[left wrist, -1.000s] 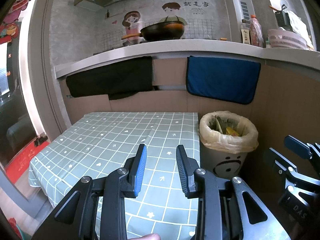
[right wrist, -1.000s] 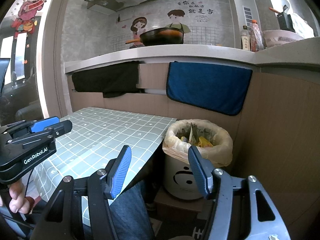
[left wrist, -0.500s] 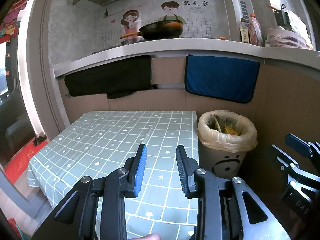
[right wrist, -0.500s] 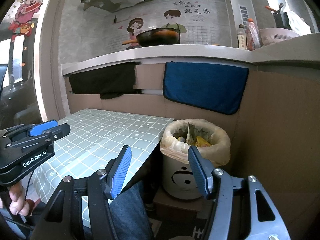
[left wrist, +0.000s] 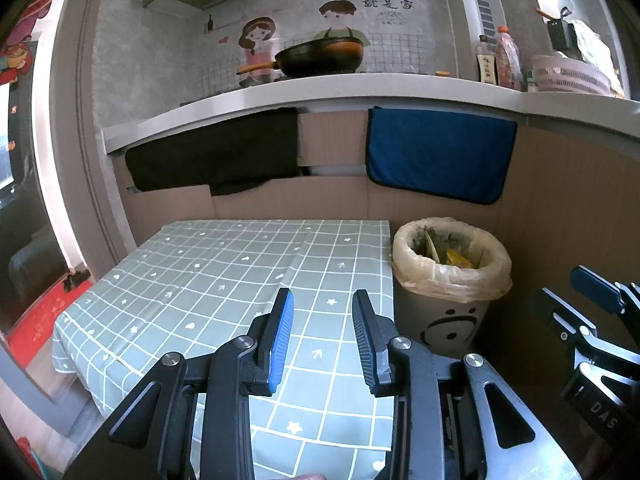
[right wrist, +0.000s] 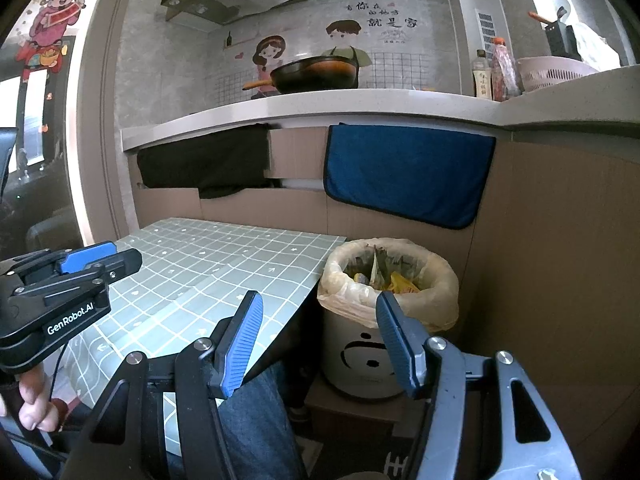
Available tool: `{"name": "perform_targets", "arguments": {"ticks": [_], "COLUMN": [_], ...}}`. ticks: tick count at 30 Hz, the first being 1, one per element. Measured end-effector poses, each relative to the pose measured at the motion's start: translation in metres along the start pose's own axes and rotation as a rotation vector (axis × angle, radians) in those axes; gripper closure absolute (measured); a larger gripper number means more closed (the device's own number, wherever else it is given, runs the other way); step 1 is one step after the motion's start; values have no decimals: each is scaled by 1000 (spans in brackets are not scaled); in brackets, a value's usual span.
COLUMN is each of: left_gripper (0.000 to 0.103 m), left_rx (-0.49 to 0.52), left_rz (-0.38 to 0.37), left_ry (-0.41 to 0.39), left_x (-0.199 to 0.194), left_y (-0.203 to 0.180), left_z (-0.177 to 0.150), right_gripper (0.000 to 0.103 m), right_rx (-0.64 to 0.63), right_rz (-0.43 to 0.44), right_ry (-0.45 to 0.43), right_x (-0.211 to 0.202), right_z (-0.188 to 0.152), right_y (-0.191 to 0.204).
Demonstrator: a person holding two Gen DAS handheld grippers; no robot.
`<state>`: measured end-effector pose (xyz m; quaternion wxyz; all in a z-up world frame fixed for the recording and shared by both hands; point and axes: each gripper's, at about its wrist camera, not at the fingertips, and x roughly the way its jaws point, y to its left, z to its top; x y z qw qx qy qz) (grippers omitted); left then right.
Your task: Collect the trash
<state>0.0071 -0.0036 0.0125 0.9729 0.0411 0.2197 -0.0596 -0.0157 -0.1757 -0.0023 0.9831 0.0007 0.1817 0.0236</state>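
Both units are held level above the tabletop (left wrist: 224, 264): the left hand-held gripper (left wrist: 322, 336) and the right hand-held gripper (right wrist: 320, 344) have jaws parted and grip nothing. The lined bin (left wrist: 452, 280), just beside the tabletop edge for easy drop-off, contains the trash (right wrist: 384, 276). Readable markings: "GenRobot.AI" on the left unit, "DAS" on the right.
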Motion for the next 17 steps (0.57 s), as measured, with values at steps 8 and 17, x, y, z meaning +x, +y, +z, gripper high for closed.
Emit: {"name": "perform_targets", "arguments": {"ticks": [8, 17], "left_gripper": [71, 71], "left_rx": [5, 4], "left_rz": [-18, -26], "left_ry": [-2, 13], "left_x": [0, 3], "left_y": [7, 11], "left_z": [-1, -1], "right_gripper": [46, 46], "right_rx": [6, 5], "right_rz": [-1, 0], "right_ry": [4, 7], "right_x": [-1, 0], "right_z": [-1, -2], "right_y": [0, -1]}}
